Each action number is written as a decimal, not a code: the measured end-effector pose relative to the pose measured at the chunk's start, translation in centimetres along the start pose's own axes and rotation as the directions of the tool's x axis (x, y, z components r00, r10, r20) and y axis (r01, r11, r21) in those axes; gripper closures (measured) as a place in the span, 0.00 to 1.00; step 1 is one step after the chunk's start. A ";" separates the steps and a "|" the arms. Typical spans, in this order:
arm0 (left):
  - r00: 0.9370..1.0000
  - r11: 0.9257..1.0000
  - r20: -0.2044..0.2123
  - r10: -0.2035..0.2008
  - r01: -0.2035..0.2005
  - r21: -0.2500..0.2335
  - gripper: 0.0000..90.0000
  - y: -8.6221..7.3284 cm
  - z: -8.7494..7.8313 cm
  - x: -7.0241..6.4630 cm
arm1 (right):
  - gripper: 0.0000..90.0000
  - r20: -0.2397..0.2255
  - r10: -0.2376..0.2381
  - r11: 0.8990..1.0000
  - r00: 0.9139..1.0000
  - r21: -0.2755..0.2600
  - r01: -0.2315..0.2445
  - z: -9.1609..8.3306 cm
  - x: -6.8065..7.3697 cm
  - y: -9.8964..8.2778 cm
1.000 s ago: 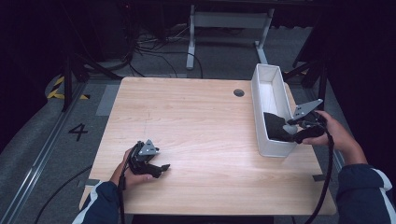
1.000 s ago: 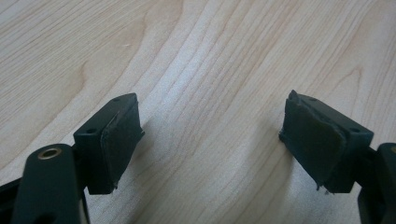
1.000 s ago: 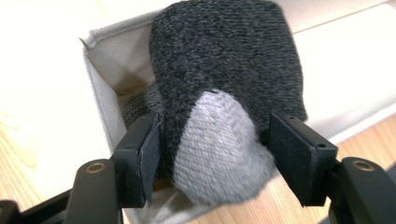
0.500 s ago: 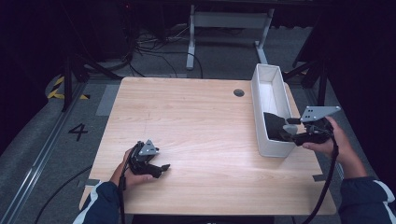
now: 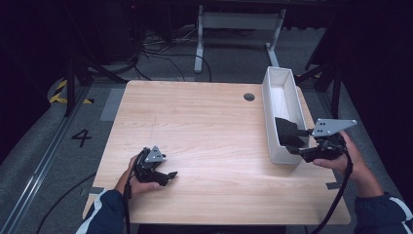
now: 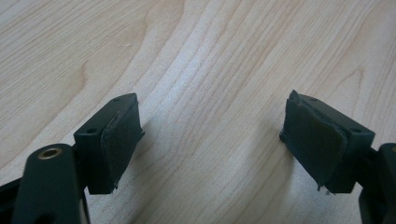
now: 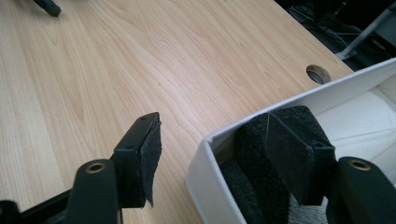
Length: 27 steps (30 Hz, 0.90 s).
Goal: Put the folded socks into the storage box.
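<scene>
The right gripper (image 7: 212, 163) straddles the near corner of the long white box (image 7: 299, 100), felt-padded jaws apart, dark foam (image 7: 247, 140) inside. The left gripper (image 6: 212, 144) rests gaping on the pale wood-grain table (image 5: 204, 122).

Setting was a lab/test bay, not a home. Light wood table (image 5: 209, 126) w/ cable hole (image 5: 249, 96) stood on grey floor; surroundings dark, black curtains at the back. Loose cables (image 5: 160, 48) ran across floor behind it, beside a grey metal stand (image 5: 238, 22). Floor carried a painted "4" (image 5: 81, 137), yellow-black hazard tape (image 5: 61, 92) and a rail (image 5: 36, 170) along the left.
</scene>
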<state>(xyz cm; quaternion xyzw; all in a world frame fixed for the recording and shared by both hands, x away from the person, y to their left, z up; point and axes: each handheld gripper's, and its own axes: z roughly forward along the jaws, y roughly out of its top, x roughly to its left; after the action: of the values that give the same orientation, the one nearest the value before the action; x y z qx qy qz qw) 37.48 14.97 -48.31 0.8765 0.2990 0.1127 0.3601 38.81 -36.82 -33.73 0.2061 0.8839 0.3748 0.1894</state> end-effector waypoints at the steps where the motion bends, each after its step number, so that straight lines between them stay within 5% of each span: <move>1: 1.000 1.000 0.000 0.000 0.000 0.000 0.22 0.0 0.0 0.0 | 0.41 0.000 -0.007 1.000 1.000 -0.003 0.007 0.1 0.2 0.0; 27: 1.000 1.000 0.000 0.000 0.000 0.000 0.22 0.0 0.0 0.0 | 0.40 -0.098 -0.043 0.999 0.994 -0.037 0.040 2.8 4.5 -0.6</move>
<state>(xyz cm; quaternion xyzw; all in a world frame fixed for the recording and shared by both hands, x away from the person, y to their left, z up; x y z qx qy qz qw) 37.48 14.97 -48.31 0.8765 0.2989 0.1129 0.3601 36.26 -33.28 -36.83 0.1656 0.8895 0.3959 0.1569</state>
